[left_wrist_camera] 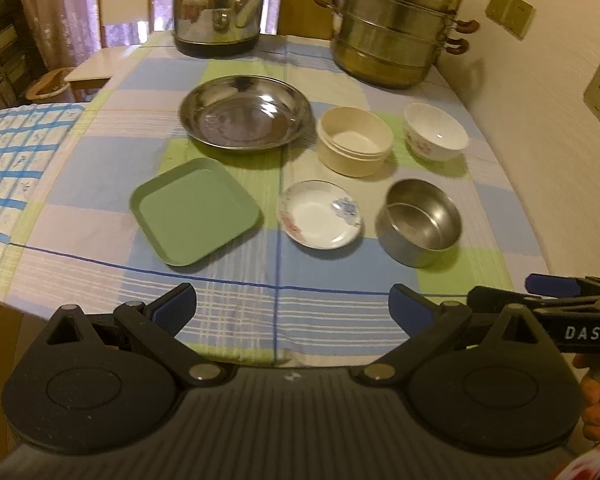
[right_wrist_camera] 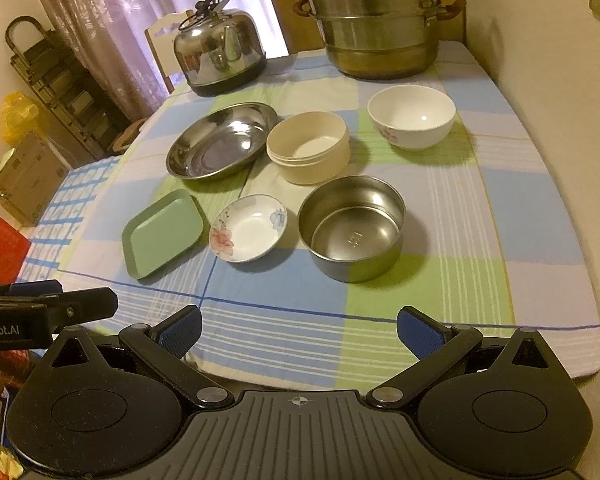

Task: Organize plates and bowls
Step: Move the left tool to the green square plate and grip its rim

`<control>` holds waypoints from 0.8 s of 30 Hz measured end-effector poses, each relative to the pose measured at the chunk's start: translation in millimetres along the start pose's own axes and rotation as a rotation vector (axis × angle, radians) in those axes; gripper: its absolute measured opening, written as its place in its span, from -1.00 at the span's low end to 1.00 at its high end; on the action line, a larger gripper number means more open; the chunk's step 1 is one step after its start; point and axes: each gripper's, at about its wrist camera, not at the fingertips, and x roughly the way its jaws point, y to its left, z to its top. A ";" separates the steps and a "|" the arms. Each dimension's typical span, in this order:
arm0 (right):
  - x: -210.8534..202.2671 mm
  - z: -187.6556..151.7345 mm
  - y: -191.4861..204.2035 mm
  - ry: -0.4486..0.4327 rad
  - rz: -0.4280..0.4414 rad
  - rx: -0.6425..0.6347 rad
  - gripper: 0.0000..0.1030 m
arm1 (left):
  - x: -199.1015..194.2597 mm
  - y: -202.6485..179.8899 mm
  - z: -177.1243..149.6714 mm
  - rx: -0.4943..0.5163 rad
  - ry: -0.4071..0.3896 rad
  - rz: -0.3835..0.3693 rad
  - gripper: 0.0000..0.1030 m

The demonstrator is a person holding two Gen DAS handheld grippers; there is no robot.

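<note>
You've got a checked tablecloth (right_wrist_camera: pixel 480 208) in blue, green and lilac ahead of your grippers. Square plate (right_wrist_camera: pixel 162 236) is plain green, the saucer (right_wrist_camera: pixel 249 227) white with pink and blue flowers, 1 bowl (right_wrist_camera: pixel 308 148) cream, another bowl (right_wrist_camera: pixel 411 122) white with pink flowers, and the steel bowl (right_wrist_camera: pixel 352 227) silver.

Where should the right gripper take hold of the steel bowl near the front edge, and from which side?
Grip the steel bowl by its near rim wall, one finger inside and one outside, the open right gripper coming down from above the table's front edge. Its wall is upright and thin, it is empty, and the nearby floral saucer leaves clearance.
</note>
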 end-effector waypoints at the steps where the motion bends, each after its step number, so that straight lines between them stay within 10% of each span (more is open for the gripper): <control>1: 0.8 0.2 0.9 -0.003 0.003 -0.006 1.00 | -0.1 2.8 0.0 -0.004 -0.003 0.014 0.99; 16: 38.6 14.9 40.5 -0.064 0.096 -0.081 0.99 | 15.8 81.9 19.0 -0.022 -0.033 0.189 0.99; 24: 77.9 36.3 73.9 -0.047 0.096 -0.026 0.90 | 57.7 127.6 46.1 0.048 -0.003 0.153 0.97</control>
